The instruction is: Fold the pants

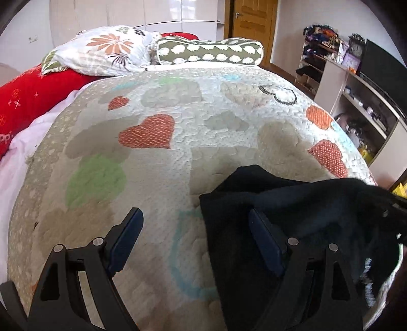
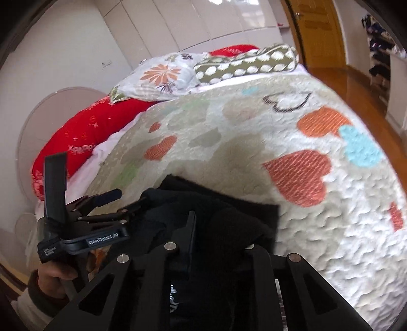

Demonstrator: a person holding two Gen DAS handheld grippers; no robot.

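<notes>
The black pants (image 1: 292, 203) are lying bunched on the near right part of the bed, on top of a quilted bedspread (image 1: 165, 163) patterned with orange, green, blue and grey hearts. In the left wrist view, the left hand-held gripper (image 1: 195, 224) is hovering just above the bedspread with its fingers spread wide apart; its left finger is standing over bare quilt, while its right finger is overlapping the left edge of the dark cloth, and nothing is sitting pinched between them. In the right wrist view, the right hand-held gripper (image 2: 218, 234) is sitting low against the pants (image 2: 203, 203), with a thick fold of black fabric bulging up between its fingers; the right finger is mostly buried under that fold, so the grip appears to be closing on the cloth. The same view is showing the left hand-held gripper (image 2: 112, 203) from the side at the left edge of the heap, with the person's left hand (image 2: 54, 277) wrapping its handle lower down. At the head of the bed, a floral pillow (image 1: 106, 51) is resting beside an olive cushion with white spots (image 1: 208, 52), and a red pillow (image 1: 30, 99) is lying along the left side. A wooden door (image 1: 251, 23) is standing behind the bed, and cluttered shelves (image 1: 356, 101) are lining the wall at the right.
</notes>
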